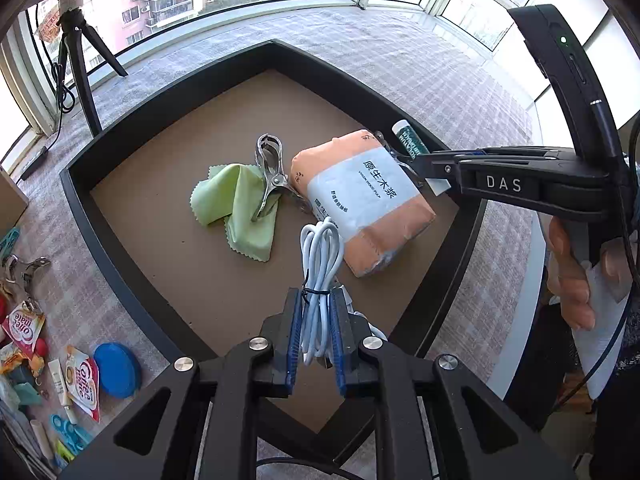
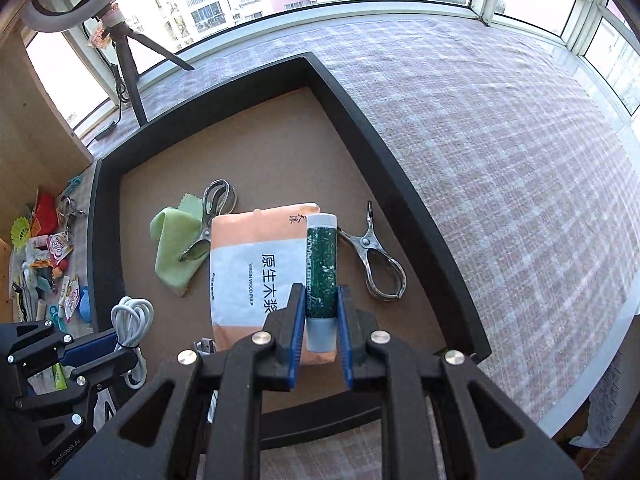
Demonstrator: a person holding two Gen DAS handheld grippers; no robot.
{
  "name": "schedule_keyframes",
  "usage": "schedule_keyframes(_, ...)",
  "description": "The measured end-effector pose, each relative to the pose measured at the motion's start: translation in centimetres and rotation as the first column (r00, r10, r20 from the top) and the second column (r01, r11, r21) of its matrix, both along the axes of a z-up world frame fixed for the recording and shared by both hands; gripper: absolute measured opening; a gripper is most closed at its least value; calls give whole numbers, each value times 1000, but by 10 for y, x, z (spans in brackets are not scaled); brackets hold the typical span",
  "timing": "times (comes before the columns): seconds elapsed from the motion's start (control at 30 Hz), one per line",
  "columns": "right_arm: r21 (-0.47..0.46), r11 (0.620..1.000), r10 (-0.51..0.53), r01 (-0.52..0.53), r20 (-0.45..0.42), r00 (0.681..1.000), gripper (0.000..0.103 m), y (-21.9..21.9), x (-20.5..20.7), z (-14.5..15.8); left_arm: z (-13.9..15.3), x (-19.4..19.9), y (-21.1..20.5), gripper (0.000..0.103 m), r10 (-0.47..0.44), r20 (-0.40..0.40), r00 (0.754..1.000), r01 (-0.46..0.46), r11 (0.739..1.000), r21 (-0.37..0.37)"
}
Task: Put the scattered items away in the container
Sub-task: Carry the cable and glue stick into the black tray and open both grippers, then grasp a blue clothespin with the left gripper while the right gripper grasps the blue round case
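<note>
Black walls frame the tray (image 1: 104, 216), whose brown floor holds most of what has been gathered. A peach tissue pack (image 1: 362, 204) lies near the middle. Beside it a green cloth (image 1: 236, 208) sits crumpled, with a metal clip (image 1: 269, 172) lying across its edge and touching the pack's corner. A second clip (image 2: 378, 258) lies on the floor on the pack's other side, near the tray's far wall.

The left gripper (image 1: 317, 312) is closed around a bundled white cable (image 1: 320, 264), its blue pads pressing both sides of the coil where a dark tie binds it. The cable's loops reach out over the tray floor, just beside the tissue pack; whether they rest on the floor cannot be told.

The right gripper (image 2: 320, 312) is clamped on a green tube (image 2: 321, 276) with a white cap, held lengthwise between the pads and hanging above the pack's end.

Outside the tray, on the checked tablecloth (image 1: 400, 60), a heap of small items (image 1: 60, 368) waits: creamer sachets, a blue lid (image 1: 116, 370), blue scissors and another clip. A tripod (image 1: 80, 64) stands by the window.
</note>
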State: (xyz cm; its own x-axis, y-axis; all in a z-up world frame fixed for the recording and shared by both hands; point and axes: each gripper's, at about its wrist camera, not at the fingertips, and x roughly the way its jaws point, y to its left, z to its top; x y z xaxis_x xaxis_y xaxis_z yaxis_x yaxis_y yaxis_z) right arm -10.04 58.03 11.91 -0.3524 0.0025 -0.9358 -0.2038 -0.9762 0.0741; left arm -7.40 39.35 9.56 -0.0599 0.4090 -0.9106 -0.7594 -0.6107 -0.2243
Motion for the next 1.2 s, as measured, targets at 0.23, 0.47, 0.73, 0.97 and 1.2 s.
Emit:
schedule_keyframes(0.23, 13, 999, 37, -37, -36, 999, 36, -22, 1, 15, 11, -2, -23, 39, 35, -43, 998, -34, 999, 8)
schedule_keyframes(0.47, 1, 989, 150, -150, -79, 986, 36, -73, -1, 32, 16, -20, -86, 39, 128, -95, 987, -131, 991, -28)
schedule_keyframes(0.73, -4, 940, 339, -341, -109, 934, 36, -167, 6, 39, 17, -44, -198, 39, 318, -126, 940, -325, 945, -37)
schedule_keyframes(0.97, -46, 867, 491, -496, -88, 866, 36, -252, 7, 18, -11, -54, -273, 40, 414, -116, 903, -424, 901, -89)
schedule_keyframes(1.2, -6, 826, 564, -564, 9, 826, 47, -301, -7, -19, -44, -61, -290, 46, 425, -58, 903, -429, 894, -132)
